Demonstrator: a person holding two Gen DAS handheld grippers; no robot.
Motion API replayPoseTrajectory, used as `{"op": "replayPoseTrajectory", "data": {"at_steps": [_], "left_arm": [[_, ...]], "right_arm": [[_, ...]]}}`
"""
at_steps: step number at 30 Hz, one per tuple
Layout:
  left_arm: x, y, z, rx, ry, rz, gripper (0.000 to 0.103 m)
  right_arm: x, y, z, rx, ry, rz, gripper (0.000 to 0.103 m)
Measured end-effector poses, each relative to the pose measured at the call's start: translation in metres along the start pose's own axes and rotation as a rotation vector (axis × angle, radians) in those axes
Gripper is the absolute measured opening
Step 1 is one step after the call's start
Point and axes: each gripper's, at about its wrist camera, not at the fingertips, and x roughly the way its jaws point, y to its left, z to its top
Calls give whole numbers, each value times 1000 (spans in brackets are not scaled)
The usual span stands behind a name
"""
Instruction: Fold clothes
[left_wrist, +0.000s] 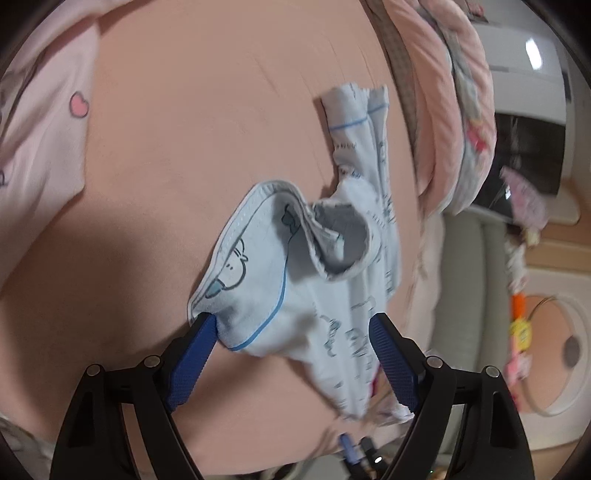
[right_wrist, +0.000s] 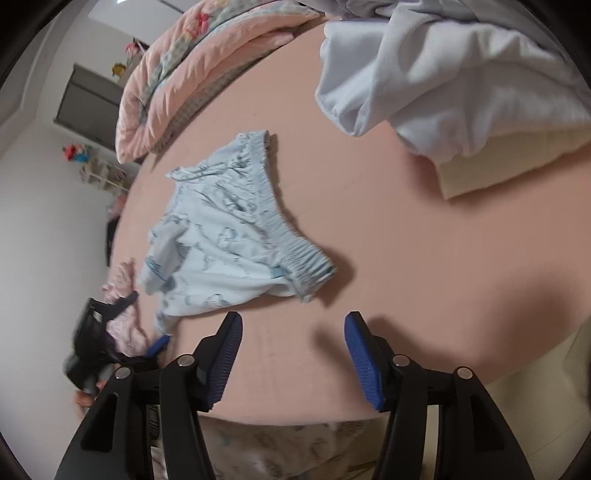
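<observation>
Quilt nr blue shorts

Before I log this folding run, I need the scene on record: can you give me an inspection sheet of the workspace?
Surface: pink bed sheet, smooth, shadowed at the near edge.
Job's things: light blue printed shorts lying spread on the sheet, partly bunched, elastic waistband on the right in the right wrist view.
Clutter: white garment pile at the far right; rolled pink quilt along the far edge; pink heart-print cloth.
Grippers: left hand-held gripper open, straddling the shorts' edge; right hand-held gripper open above bare sheet, touching nothing.
Cables: nothing seen.
Surroundings: white wall, small shelf with toys, blurred.
</observation>
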Motion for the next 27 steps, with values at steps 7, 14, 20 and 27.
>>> {"op": "replayPoseTrajectory", "data": {"at_steps": [7,14,20,27], "left_arm": [[3,5,1,-18,-17,-24,44],[5,9,2,-36,-34,-48,22],[5,2,1,7,-50,-54,16],[2,-9,-1,57,-63,-65,16]], "right_arm": [[29,11,-6,79,58,88,62],[61,20,-1,162,62,134,63],[78,19,11,252,27,191,68],[84,17,19,293,0,206,69]]}}
